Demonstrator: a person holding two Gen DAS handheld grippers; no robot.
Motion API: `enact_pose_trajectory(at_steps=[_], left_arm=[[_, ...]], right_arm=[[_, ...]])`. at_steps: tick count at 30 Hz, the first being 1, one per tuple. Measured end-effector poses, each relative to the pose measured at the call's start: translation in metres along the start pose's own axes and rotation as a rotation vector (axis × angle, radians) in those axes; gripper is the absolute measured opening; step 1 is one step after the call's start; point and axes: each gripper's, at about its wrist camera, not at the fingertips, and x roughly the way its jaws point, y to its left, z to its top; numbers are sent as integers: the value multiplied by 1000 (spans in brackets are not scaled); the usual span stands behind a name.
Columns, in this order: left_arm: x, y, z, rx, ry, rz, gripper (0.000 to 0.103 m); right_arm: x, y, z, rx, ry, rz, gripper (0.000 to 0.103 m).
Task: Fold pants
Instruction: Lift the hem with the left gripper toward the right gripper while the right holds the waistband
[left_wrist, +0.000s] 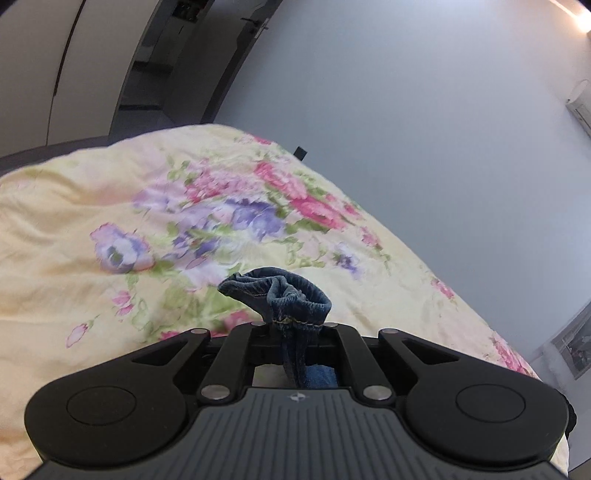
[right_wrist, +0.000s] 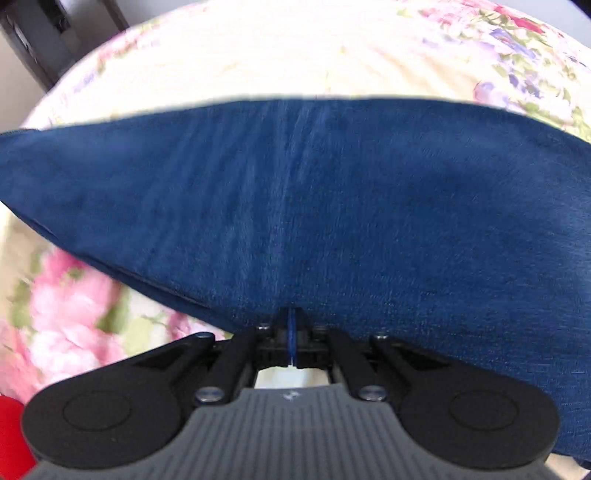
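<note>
The pants are dark blue denim. In the left wrist view my left gripper (left_wrist: 295, 326) is shut on a bunched hem of the pants (left_wrist: 280, 293), which sticks up past the fingers above the bed. In the right wrist view my right gripper (right_wrist: 291, 325) is shut on the near edge of the pants (right_wrist: 295, 192). The denim spreads wide and taut across the view, lifted off the bed. The rest of the pants is hidden below the left gripper.
A cream bedspread with pink and purple flowers (left_wrist: 147, 206) covers the bed under both grippers; it also shows in the right wrist view (right_wrist: 280, 48). A grey wall (left_wrist: 406, 110) and dark doorway (left_wrist: 166, 74) lie beyond. Something red (right_wrist: 9, 435) sits at the lower left.
</note>
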Motion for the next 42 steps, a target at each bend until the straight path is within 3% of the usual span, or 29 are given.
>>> enact_pose_trajectory(at_steps=[6, 11, 18, 24, 31, 36, 42], left_arm=[[-49, -107, 20, 110, -74, -91, 6], [-100, -219, 24, 218, -133, -180, 5], [-138, -381, -15, 361, -126, -293, 6], [-117, -496, -91, 455, -57, -391, 5], [-56, -591, -224, 510, 164, -505, 5], [-12, -619, -331, 584, 338, -549, 5], [29, -613, -434, 682, 583, -573, 5]], right_arm=[[-65, -55, 1, 71, -108, -37, 0], [-121, -107, -10, 100, -185, -64, 0], [-184, -193, -34, 151, -265, -79, 0], [-216, -267, -52, 226, -326, -88, 0], [-218, -340, -81, 310, -320, -105, 0], [-205, -384, -98, 366, -280, -135, 0], [-194, -415, -112, 400, -227, -151, 0]])
